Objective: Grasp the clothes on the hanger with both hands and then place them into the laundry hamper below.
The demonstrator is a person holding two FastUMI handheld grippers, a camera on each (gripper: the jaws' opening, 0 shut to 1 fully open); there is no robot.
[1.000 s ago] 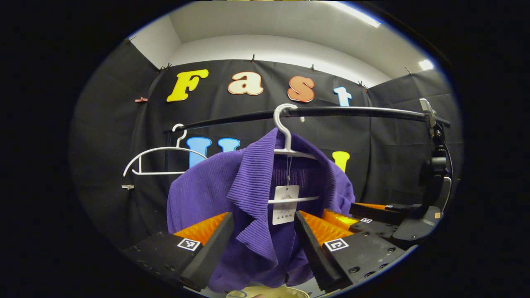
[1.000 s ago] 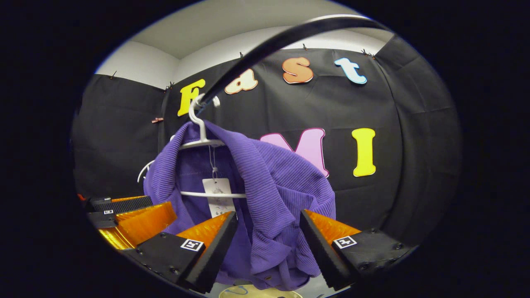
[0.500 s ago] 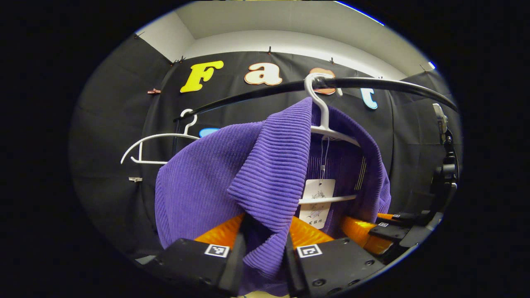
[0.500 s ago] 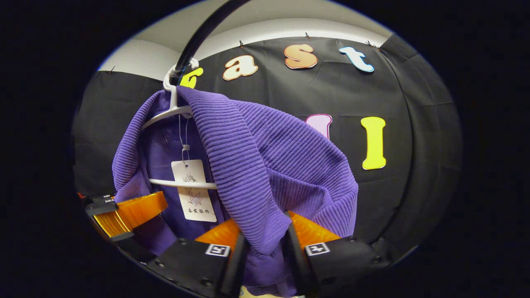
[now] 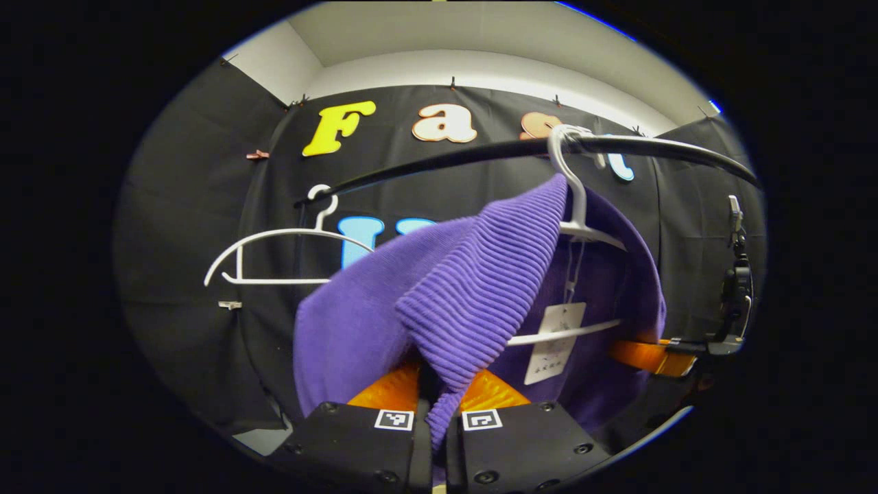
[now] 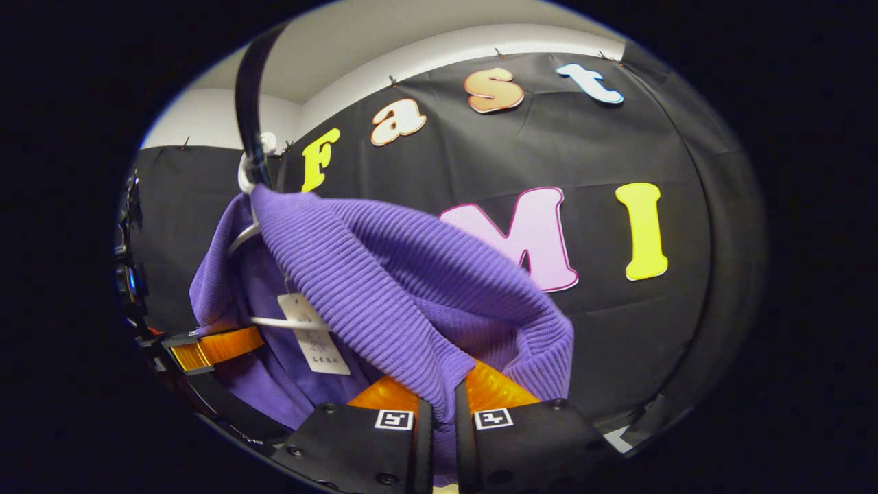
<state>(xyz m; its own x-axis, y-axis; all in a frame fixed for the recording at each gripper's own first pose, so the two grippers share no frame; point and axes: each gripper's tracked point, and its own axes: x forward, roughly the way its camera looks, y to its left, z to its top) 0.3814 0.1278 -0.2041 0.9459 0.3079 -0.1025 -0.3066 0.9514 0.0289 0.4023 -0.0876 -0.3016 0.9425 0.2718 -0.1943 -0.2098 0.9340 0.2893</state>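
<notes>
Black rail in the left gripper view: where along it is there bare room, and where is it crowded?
The black metal rail is bare between the empty white plastic hanger and the hook of the white hanger carrying the purple ribbed knit top. Below that hook it is crowded: both the left tool and right tool pinch the top's folds.

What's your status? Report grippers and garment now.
Left gripper shut on purple garment. Right gripper shut on it too. Garment on white hanger, hooked over black rail.
</notes>
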